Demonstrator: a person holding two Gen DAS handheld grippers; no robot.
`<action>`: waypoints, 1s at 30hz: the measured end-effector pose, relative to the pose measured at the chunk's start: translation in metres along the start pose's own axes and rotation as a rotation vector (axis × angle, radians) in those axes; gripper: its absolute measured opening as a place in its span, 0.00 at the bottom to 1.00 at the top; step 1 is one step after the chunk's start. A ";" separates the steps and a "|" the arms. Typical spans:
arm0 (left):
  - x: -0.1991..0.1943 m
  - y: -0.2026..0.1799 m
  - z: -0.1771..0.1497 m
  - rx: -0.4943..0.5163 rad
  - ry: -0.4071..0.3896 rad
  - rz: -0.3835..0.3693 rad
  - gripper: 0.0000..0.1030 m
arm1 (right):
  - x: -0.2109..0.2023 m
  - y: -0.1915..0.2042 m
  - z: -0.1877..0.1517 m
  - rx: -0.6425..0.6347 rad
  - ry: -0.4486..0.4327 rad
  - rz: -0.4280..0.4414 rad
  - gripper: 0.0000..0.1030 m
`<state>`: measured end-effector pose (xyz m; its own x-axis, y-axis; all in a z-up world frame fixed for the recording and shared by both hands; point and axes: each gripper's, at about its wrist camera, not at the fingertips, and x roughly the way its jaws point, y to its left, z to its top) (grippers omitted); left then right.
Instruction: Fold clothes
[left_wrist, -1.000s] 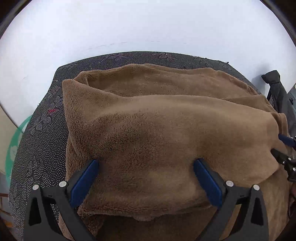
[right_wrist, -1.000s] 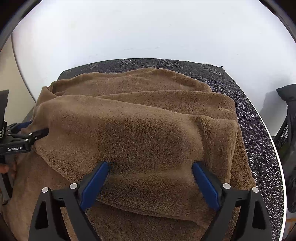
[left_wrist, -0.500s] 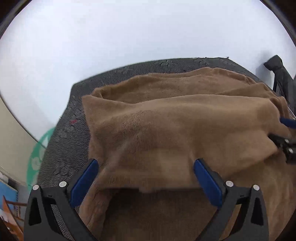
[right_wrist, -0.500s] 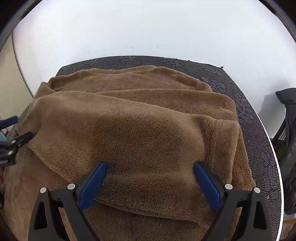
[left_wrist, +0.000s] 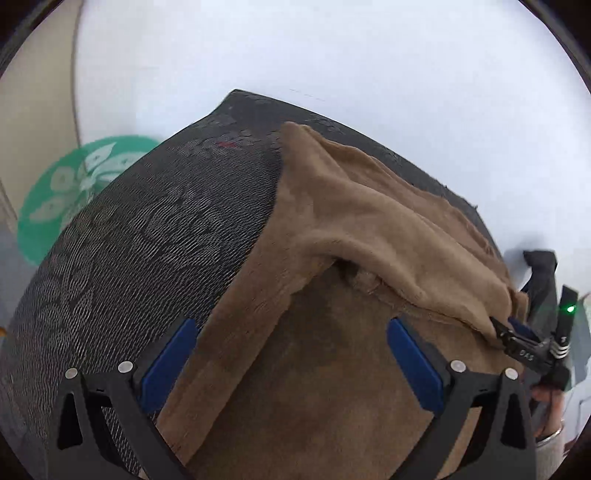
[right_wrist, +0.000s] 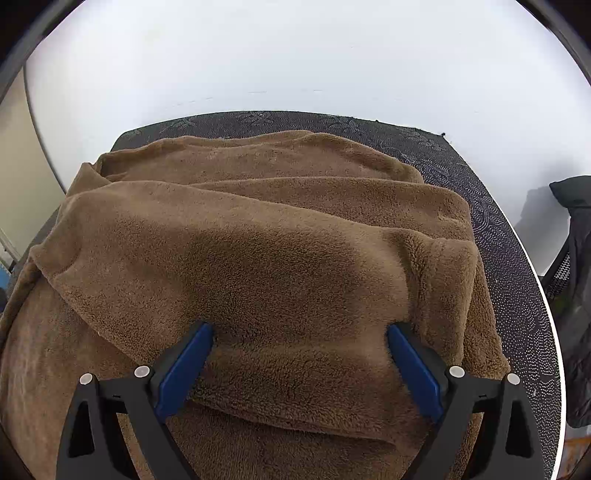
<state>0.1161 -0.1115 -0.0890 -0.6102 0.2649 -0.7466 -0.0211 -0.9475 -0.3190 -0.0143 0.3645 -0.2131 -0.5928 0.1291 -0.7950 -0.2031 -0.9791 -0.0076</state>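
Note:
A brown fleece garment (left_wrist: 369, 229) (right_wrist: 258, 240) lies on the dark patterned table (left_wrist: 147, 240) (right_wrist: 517, 277), with a thick upper layer folded over a flatter lower one. My left gripper (left_wrist: 291, 358) is open and holds nothing; it hangs over the lower layer's left edge, left finger above bare table. My right gripper (right_wrist: 299, 358) is open too, its blue fingers (right_wrist: 184, 362) spread wide and pressed against the front of the folded layer. The left wrist view shows the right gripper (left_wrist: 513, 332) at the far right, with the fold's corner draped onto it.
A green round object with a white leaf pattern (left_wrist: 74, 192) sits beyond the table's left side. A black chair with dark cloth (right_wrist: 572, 295) stands at the right. A white wall runs behind. A person's hand (left_wrist: 546, 398) holds the right gripper.
My left gripper has swung left and away from the folded layer, which no longer lies between its fingers; bare table now fills its left side. The right gripper has barely moved.

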 end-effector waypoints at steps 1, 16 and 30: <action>-0.003 0.005 -0.002 -0.016 -0.009 0.007 1.00 | 0.000 0.000 0.000 -0.002 0.001 -0.003 0.95; -0.040 0.041 -0.023 -0.077 -0.103 0.058 1.00 | 0.000 0.003 0.000 -0.014 0.005 -0.027 0.95; -0.058 0.044 -0.029 -0.012 -0.175 0.132 1.00 | 0.002 0.004 0.000 -0.019 0.006 -0.038 0.96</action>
<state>0.1734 -0.1634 -0.0771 -0.7356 0.1023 -0.6697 0.0769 -0.9695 -0.2325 -0.0163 0.3613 -0.2144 -0.5799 0.1654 -0.7977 -0.2105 -0.9763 -0.0494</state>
